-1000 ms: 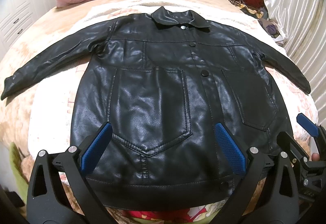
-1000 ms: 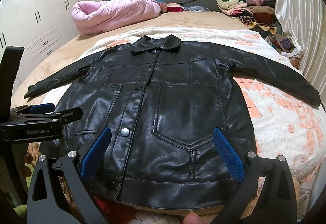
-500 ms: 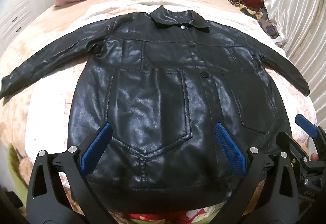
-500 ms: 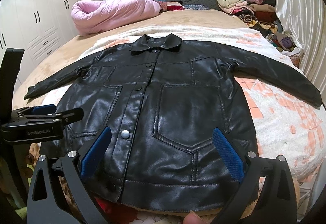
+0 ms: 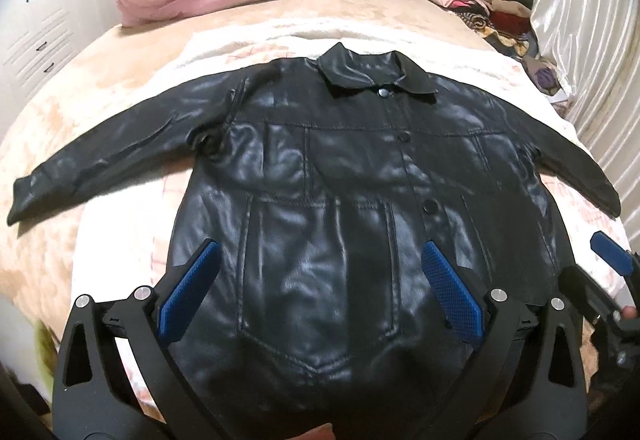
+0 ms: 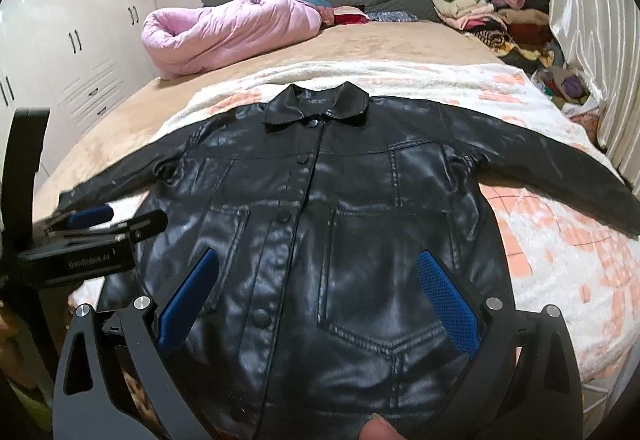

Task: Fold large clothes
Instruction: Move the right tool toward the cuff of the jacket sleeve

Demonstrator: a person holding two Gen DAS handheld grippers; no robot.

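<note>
Black leather jacket (image 5: pixel 320 208) lies flat, front up and buttoned, on the bed (image 5: pixel 120 88), collar (image 5: pixel 372 72) at the far end and hem nearest the two claws; long axis runs straight away from both cameras, sleeves spread out to either side. Left claw (image 5: pixel 316 288) hangs over the lower front on the jacket's left-hand half as viewed, spread wide, blue pads empty, nothing between them. Right claw (image 6: pixel 316 292) likewise released and empty, over the other half near the lower patch pocket (image 6: pixel 392 272). Neither appears to touch the leather; contact cannot be confirmed. Left sleeve cuff (image 5: pixel 24 200) lies well out to the left claw's side; the right sleeve (image 6: pixel 560 180) runs out toward the curtain side, nearer the right claw. Judgement: no fold made yet. Each claw is nearer its own sleeve, so a sleeve-in fold would call for an outward reach on each side. The leather looks stiff and likely slippery. Pink quilt (image 6: pixel 228 32) and clothes pile (image 6: pixel 492 12) sit well clear beyond the collar.
</note>
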